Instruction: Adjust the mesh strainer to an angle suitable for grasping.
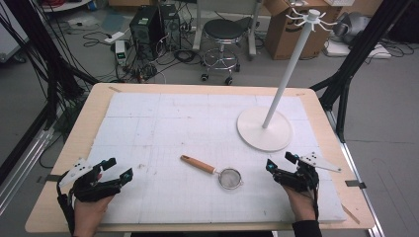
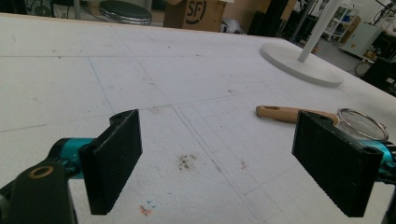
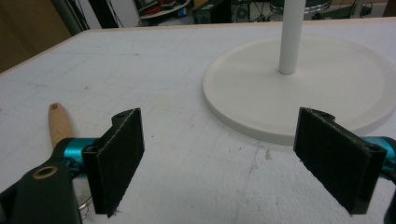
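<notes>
- The table (image 1: 74,143) carries a white foam board (image 1: 163,123) over nearly all its top, with a strip of bare wood showing along the left, far and right edges.
- Big white stand (image 1: 264,129) next: its round base sits near the board's far right corner, the pole leaning up and away to a ring of hooks. The base rim stops short of the board's right edge.
- Wide bare stretch across the board's left half and far side, nothing standing on it, plenty of room to move there.
- Left gripper (image 1: 118,169), held in a hand near the front left corner of the board, jaws spread wide with nothing between them; the left gripper view shows bare foam in the gap.
- Right gripper (image 1: 281,162), near the front right edge of the board and just in front of the stand's base, jaws also wide apart and holding nothing.
- Smallest now: the strainer (image 1: 230,177), lying flat near the front middle of the board between the two grippers, touching neither. Its wooden handle (image 1: 196,164) points toward the far left, the mesh bowl closer to the right gripper than to the left.
</notes>
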`<control>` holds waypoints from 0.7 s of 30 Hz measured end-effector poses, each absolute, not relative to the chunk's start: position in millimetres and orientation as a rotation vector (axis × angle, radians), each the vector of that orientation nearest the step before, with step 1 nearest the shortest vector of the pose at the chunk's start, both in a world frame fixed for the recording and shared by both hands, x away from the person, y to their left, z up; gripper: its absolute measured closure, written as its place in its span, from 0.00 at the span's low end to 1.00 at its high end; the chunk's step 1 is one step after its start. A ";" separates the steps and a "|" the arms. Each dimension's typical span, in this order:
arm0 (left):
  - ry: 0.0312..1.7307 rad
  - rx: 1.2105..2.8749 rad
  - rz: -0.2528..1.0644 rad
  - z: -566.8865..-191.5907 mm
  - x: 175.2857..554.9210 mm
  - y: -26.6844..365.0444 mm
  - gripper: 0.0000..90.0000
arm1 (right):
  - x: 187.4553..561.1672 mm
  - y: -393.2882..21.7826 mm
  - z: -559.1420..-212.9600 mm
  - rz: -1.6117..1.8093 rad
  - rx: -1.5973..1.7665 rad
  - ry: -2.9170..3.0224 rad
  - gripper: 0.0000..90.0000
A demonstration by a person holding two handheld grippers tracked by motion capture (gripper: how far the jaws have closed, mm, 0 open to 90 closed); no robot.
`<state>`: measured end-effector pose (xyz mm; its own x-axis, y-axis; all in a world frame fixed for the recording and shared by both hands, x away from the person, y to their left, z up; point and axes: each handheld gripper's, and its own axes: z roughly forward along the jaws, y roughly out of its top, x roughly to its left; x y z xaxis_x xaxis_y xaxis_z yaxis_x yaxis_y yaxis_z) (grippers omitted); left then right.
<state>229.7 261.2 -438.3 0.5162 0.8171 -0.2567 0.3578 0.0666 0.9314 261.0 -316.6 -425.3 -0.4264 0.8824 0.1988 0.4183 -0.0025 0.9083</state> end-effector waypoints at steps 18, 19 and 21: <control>1.058 1.514 0.477 -436.6 228.0 264.0 0.18 | 270.4 -296.0 -416.2 1.500 1.282 2.017 0.81; 1.060 1.516 0.476 -436.6 228.0 263.9 0.18 | 270.7 -294.5 -415.6 1.507 1.279 2.027 0.83; 1.060 1.513 0.474 -436.8 227.8 264.2 0.18 | 271.6 -290.1 -413.8 1.512 1.274 2.040 0.89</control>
<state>227.8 264.2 -436.8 0.5071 0.8209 -0.2625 0.3517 0.0809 0.9326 271.6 -290.1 -413.8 -0.5621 0.7871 0.2542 0.4719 0.0528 0.8801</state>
